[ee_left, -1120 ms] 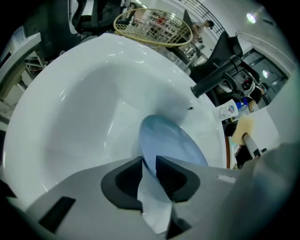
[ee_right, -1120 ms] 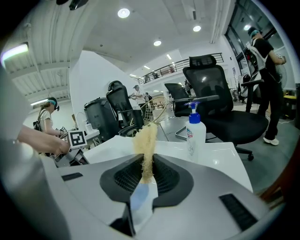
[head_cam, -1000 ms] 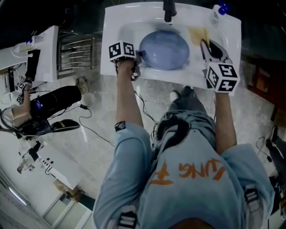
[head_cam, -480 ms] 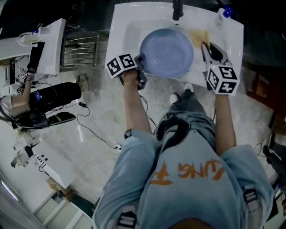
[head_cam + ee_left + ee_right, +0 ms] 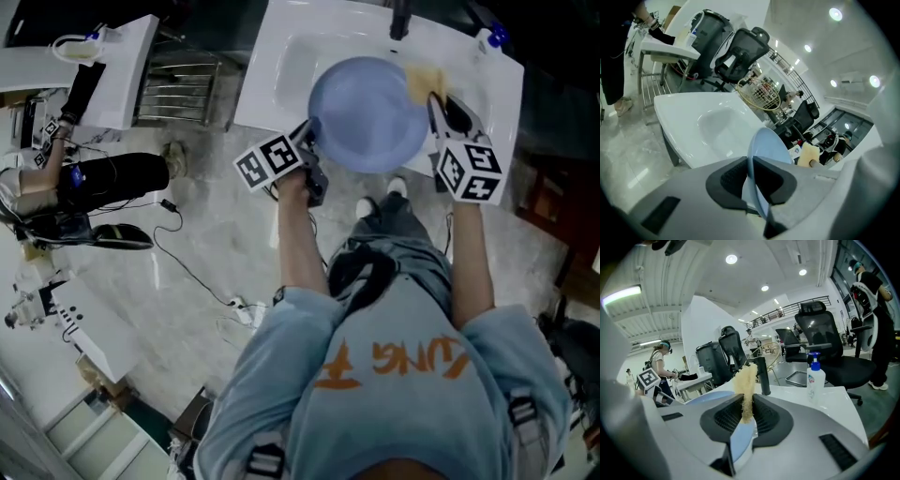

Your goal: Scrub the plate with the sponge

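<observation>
My left claw (image 5: 307, 141) pinches the round pale-blue plate (image 5: 367, 112) by its rim above the white ceramic sink (image 5: 281, 70), jaws opening slightly. My right claw (image 5: 437, 98) clamps the yellow fibrous sponge (image 5: 422, 81), also above the sink.

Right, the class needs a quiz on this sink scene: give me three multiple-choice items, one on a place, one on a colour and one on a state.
1. Where does the pump bottle stand?
A) on the floor
B) inside the basin
C) on the sink, at a back corner

2. What colour is the plate?
A) pale blue
B) red
C) black

3. How are the right gripper's jaws?
A) wide open and empty
B) shut on the sponge
C) shut on the bottle

Answers:
1 C, it stands on the sink's white top.
2 A, the head view shows a pale blue disc.
3 B, the pads pinch the yellow sponge between them.
</observation>
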Demonstrator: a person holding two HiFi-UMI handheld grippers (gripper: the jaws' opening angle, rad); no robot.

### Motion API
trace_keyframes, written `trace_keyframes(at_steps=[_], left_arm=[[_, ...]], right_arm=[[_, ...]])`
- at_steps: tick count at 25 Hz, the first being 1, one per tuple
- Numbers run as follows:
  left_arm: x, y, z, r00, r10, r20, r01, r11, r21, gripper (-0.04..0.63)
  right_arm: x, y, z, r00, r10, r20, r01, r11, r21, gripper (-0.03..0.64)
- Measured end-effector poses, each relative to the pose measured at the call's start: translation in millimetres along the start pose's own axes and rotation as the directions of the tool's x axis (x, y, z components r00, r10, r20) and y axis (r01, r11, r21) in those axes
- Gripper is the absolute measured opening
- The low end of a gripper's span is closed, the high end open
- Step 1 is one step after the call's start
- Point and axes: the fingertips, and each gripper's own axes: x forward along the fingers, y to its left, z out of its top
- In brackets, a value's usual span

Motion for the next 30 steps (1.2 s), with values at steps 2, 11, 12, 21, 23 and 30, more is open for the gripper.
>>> trace_keyframes(at_steps=[2,11,12,21,23,30], left_arm=[[-8,0,-1,1.0,0.002,0.014,-0.002,1.0,0.023,0.035],[-33,8,-12,0.996,-0.034,0.084,0.032,0.999,0.028,0.043],[-34,9,-13,0.994,-0.045,0.095,0.045,0.999,0.012,0.043],[-60,19,-18,0.987,-0.09,0.136,0.095,0.995,-0.031,0.043],[-66,21,-18,0.987,-0.089,0.137,0.093,0.995,-0.022,0.043],[-79,28,-17,0.98,-0.113,0.165,0.119,0.993,-0.025,0.044]], right_arm=[[0,14,3,1.0,0.013,0.007,-0.013,1.0,-0.008,0.055],[13,122,11,0.98,0.201,-0.01,-0.201,0.974,-0.11,0.056],[15,135,8,0.976,0.219,-0.025,-0.22,0.967,-0.126,0.055],[42,215,-16,0.945,0.289,-0.156,-0.315,0.933,-0.176,0.055],[49,226,-23,0.938,0.286,-0.194,-0.321,0.93,-0.182,0.055],[70,241,-50,0.93,0.221,-0.293,-0.3,0.917,-0.261,0.057]])
